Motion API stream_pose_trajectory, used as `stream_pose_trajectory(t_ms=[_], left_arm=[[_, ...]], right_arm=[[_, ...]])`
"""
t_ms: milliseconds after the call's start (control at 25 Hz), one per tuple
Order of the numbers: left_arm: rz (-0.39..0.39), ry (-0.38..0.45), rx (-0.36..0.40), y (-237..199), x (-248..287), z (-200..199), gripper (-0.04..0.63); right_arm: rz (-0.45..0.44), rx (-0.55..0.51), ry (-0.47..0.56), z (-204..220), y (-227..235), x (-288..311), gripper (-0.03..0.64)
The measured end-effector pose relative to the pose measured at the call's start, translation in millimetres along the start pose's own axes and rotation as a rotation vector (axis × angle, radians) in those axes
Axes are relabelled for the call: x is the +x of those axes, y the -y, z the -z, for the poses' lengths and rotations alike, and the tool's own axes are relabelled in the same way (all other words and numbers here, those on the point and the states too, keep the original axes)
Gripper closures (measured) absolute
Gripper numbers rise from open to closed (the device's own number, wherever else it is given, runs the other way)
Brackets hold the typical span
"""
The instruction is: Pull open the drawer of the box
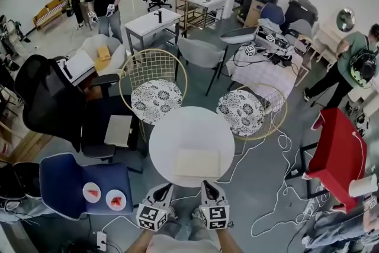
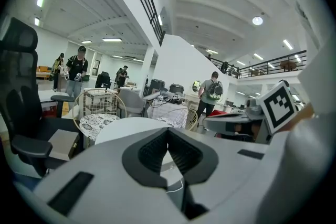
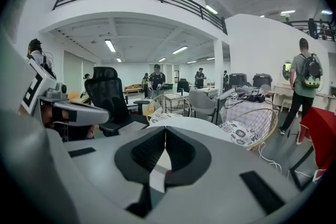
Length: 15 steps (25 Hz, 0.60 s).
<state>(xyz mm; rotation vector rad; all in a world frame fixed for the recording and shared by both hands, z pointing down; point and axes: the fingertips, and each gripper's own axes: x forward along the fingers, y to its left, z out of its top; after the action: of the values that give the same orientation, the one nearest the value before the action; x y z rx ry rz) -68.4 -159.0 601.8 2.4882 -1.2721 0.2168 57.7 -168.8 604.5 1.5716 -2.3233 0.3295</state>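
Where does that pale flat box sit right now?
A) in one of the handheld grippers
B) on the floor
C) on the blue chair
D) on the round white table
D: in the head view the box lies flat on the round white table, at its near side.

Two wire chairs [image 1: 151,68] with flower-patterned cushions [image 1: 156,101] are standing just beyond the round white desk [image 1: 177,127]. A black office chair [image 1: 50,98] is sitting to the left, and near it a blue chair [image 1: 71,178] is carrying two small plates [image 1: 92,192] with something red on them. White cables [image 1: 278,183] are trailing across the grey floor [image 1: 260,210]. A person [image 1: 346,56] wearing a backpack [image 1: 362,66] is walking at the right.
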Motion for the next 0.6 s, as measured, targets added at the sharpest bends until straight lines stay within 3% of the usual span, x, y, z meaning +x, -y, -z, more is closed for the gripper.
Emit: stream_pose_trajectory(t_ms=[200, 600], left_arm=[[-0.057, -0.007, -0.007, 1, -5, 13, 0.583], [-0.026, -0.091, -0.061, 10, -14, 74, 0.583]], right_arm=[[-0.016, 0.012, -0.024, 16, 1, -3, 0.601], [-0.043, 0.063, -0.172, 99, -25, -17, 0.601]])
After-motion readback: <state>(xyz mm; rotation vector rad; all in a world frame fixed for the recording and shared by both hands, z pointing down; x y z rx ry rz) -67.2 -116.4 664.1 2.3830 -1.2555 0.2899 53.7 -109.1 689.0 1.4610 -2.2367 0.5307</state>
